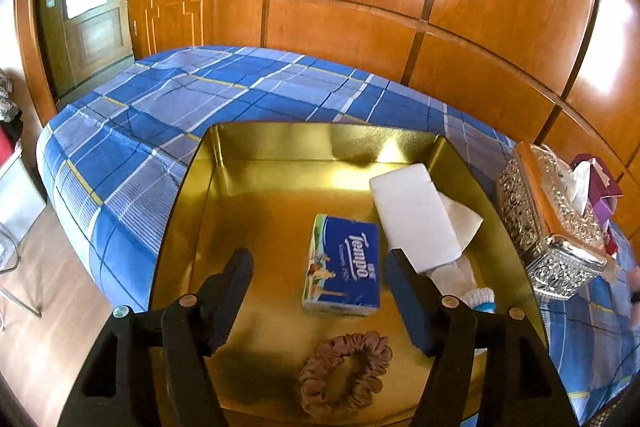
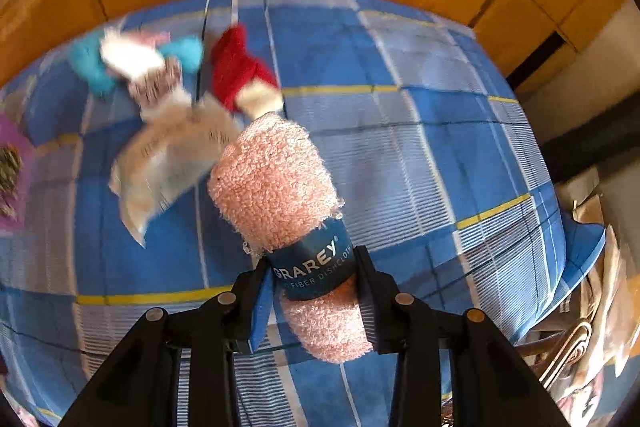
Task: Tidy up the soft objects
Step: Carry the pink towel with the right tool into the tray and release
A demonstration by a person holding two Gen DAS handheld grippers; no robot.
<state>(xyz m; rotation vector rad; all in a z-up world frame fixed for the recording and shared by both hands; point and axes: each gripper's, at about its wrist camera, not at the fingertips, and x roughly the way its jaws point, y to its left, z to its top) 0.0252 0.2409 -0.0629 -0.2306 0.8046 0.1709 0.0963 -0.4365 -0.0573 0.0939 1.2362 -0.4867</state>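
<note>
My right claw (image 2: 316,291) is clamped on the pink dishcloth (image 2: 276,183), a fluffy, loopy microfibre roll w/ a dark blue paper band (image 2: 316,267) round it reading "GRAREY". The pads press on the band at both sides; the roll pokes out past the fingertips and a shorter stub hangs back toward the cam. It's lifted clear of the blue plaid bed (image 2: 420,147).

Beyond the roll, on the bed: a red-and-white sock (image 2: 240,71), touching or nearly touching the roll's far tip in this view, can't tell which. Left of that a white printed packet (image 2: 176,155), blurred, and further back a turquoise and white fuzzy bundle (image 2: 132,63).

My left claw (image 1: 320,291) is apart, nothing between the pads. It hangs over the gold tray (image 1: 280,143), which sits on the bed. In the tray, rel. to the claw: blue Tempo tissue pack (image 1: 342,265) lies between the fingertips and just beyond; brown scrunchie (image 1: 346,373) is nearer the cam, under the gap; white flat pad (image 1: 416,217) lies past the right finger, over a paper napkin (image 1: 464,221). A white and blue sock (image 1: 480,297) peeks out behind that finger. Right of the tray, an ornate silver tissue box (image 1: 552,227) on the bed.
</note>
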